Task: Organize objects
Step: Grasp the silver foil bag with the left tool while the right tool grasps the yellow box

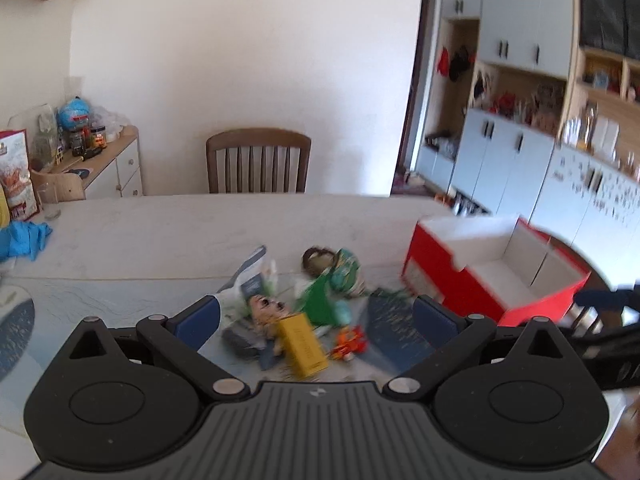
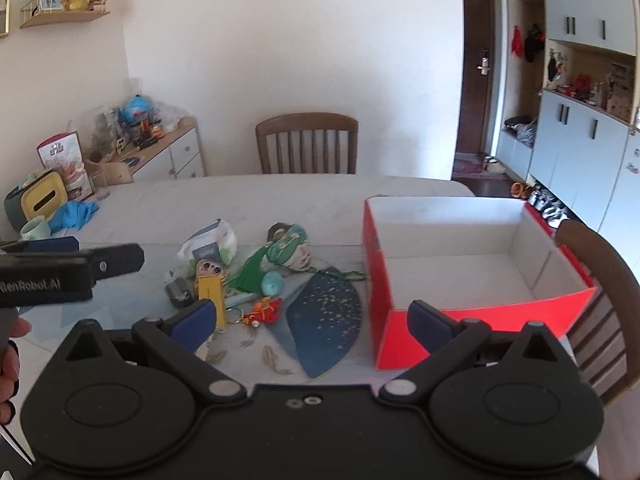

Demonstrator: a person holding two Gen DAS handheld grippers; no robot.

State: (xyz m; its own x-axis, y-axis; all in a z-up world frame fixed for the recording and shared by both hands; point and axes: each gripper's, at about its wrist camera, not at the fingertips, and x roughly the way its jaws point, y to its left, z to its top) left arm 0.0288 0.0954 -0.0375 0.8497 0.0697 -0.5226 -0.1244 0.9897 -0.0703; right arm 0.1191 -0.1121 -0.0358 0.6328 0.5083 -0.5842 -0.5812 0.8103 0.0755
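Where motion blurs it, the toy pile [image 1: 296, 312] stays indistinct.

I stand at a pale table [image 2: 280, 196] in a bright room with plain white walls [image 2: 300, 40]. Across it, at the far side, a brown wooden chair [image 2: 307, 144] with a slatted back is pushed in. A second chair [image 2: 600, 300] stands near on my right. Far left, a low white sideboard [image 2: 176, 152] with a wooden top is cluttered with jars and bags, and a small wooden shelf [image 2: 64, 16] hangs high on the wall above. On the right, a dark door [image 2: 478, 64] sits beside tall grey-blue cabinets [image 2: 580, 148] with open wood-lined niches.
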